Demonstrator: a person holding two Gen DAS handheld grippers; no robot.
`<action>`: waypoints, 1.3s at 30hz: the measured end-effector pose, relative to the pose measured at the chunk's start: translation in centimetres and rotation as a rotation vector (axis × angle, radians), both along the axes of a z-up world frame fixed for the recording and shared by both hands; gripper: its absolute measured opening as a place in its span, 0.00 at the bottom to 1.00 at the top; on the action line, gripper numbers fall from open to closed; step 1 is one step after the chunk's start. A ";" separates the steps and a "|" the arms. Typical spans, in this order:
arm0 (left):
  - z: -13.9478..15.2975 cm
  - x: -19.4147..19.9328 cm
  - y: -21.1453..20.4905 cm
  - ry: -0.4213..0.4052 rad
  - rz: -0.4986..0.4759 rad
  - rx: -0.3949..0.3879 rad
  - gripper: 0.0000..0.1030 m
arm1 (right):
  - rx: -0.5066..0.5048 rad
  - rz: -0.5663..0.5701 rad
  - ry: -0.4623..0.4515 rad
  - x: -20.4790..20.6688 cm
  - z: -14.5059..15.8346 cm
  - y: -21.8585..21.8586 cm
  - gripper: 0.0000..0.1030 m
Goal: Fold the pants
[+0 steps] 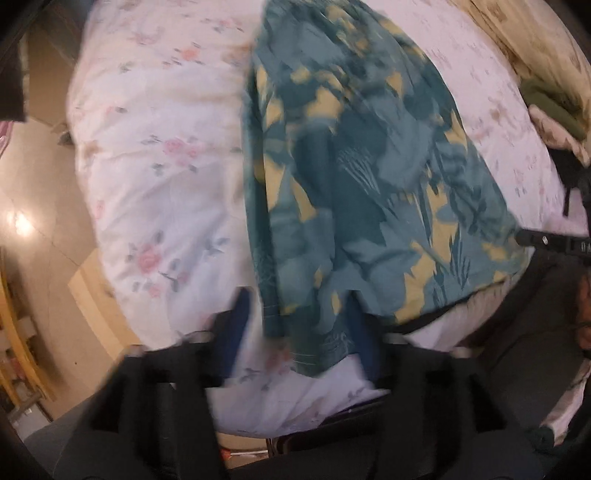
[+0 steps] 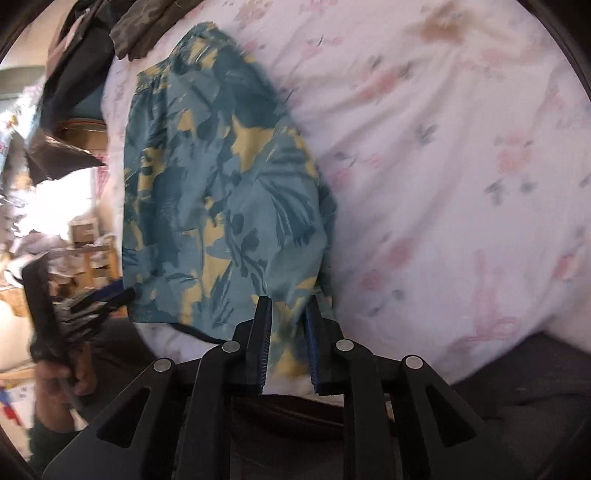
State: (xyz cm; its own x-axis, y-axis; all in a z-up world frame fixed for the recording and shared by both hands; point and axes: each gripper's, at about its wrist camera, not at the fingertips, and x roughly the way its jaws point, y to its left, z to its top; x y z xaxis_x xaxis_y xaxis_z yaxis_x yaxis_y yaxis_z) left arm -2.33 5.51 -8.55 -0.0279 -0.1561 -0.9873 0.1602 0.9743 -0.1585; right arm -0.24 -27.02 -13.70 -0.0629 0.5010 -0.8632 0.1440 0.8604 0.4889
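Note:
The teal pants with a yellow leaf print (image 1: 354,177) lie folded lengthwise on a white floral bed cover (image 1: 155,155). My left gripper (image 1: 299,310) stands open around the pants' near left corner, the cloth edge between its blue pads. In the right wrist view the pants (image 2: 221,199) run away from me, and my right gripper (image 2: 288,314) stands open with the pants' near right corner lying between its fingers. The left gripper (image 2: 96,299) shows at the pants' lower left corner, held by a hand.
The bed cover (image 2: 461,184) fills the right side. Dark clothes (image 2: 144,29) lie at the bed's far end. A green and cream pile (image 1: 554,110) sits at the bed's right edge. Tiled floor (image 1: 40,206) and wooden furniture lie left of the bed.

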 end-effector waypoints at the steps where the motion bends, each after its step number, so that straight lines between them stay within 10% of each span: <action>1: 0.4 0.3 0.4 -0.015 0.017 0.003 0.61 | -0.020 0.003 -0.024 0.4 0.7 -0.3 0.19; 10: 2.9 6.3 3.2 -0.129 0.152 -0.038 0.61 | 0.087 0.051 -0.256 5.7 4.7 -0.7 0.19; 21: -0.2 17.6 2.4 -0.222 0.152 -0.101 0.61 | 0.198 0.006 -0.326 16.6 2.9 -0.5 0.21; 26: -1.9 20.7 2.6 -0.209 0.211 -0.172 0.61 | 0.215 -0.017 -0.333 21.5 1.2 -0.2 0.67; 39: -7.0 25.6 0.5 -0.150 0.130 -0.198 0.58 | 0.229 0.120 -0.290 29.5 -5.4 4.1 0.58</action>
State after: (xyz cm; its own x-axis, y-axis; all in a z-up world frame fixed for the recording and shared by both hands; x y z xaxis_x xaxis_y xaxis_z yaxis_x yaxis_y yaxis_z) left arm 23.24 5.99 -15.51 0.1494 -0.3391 -0.9288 0.0719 0.9406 -0.3318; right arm 29.28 -22.88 -19.12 0.0976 0.6866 -0.7205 -0.1233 0.7267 0.6758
